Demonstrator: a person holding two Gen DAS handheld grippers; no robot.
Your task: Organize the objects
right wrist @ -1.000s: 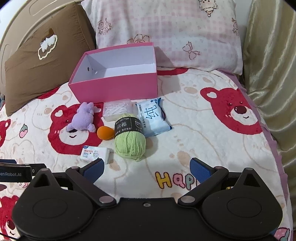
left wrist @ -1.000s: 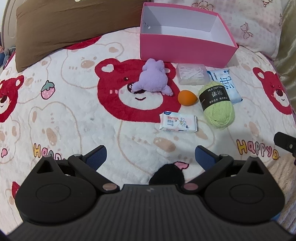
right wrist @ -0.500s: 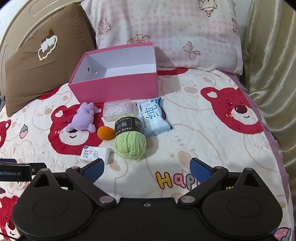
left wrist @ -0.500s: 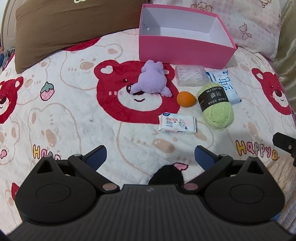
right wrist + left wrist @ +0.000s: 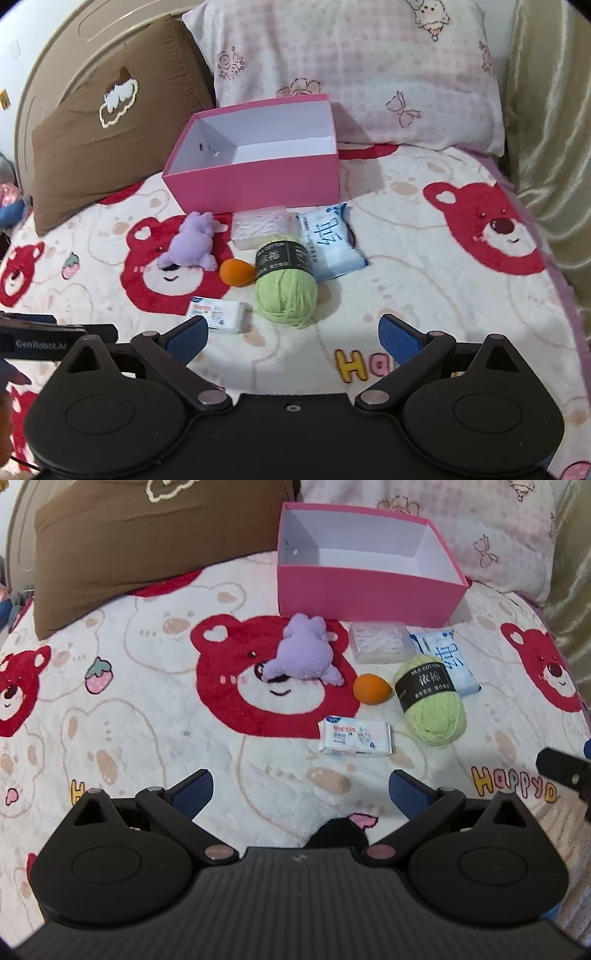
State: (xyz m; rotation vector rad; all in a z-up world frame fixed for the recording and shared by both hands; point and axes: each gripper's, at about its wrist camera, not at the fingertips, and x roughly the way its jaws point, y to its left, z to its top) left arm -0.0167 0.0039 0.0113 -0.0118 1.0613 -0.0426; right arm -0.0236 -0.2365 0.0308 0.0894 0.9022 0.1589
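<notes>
An empty pink box (image 5: 365,590) (image 5: 258,181) stands on the bed. In front of it lie a purple plush toy (image 5: 301,651) (image 5: 190,243), a clear box of cotton swabs (image 5: 380,642) (image 5: 260,229), an orange sponge (image 5: 371,689) (image 5: 236,272), a green yarn ball (image 5: 432,701) (image 5: 286,286), a blue-white pack (image 5: 448,661) (image 5: 330,242) and a small tissue pack (image 5: 355,737) (image 5: 219,313). My left gripper (image 5: 301,790) is open and empty, just short of the tissue pack. My right gripper (image 5: 291,334) is open and empty, just short of the yarn.
The bed has a bear-print blanket (image 5: 147,701). A brown pillow (image 5: 147,535) and a pink checked pillow (image 5: 369,66) lie behind the box. A gold curtain (image 5: 546,110) hangs at the right. The other gripper shows at each view's edge (image 5: 561,766) (image 5: 55,332).
Both grippers have moved slightly forward toward the objects. The jaws stay open. No object has moved.
</notes>
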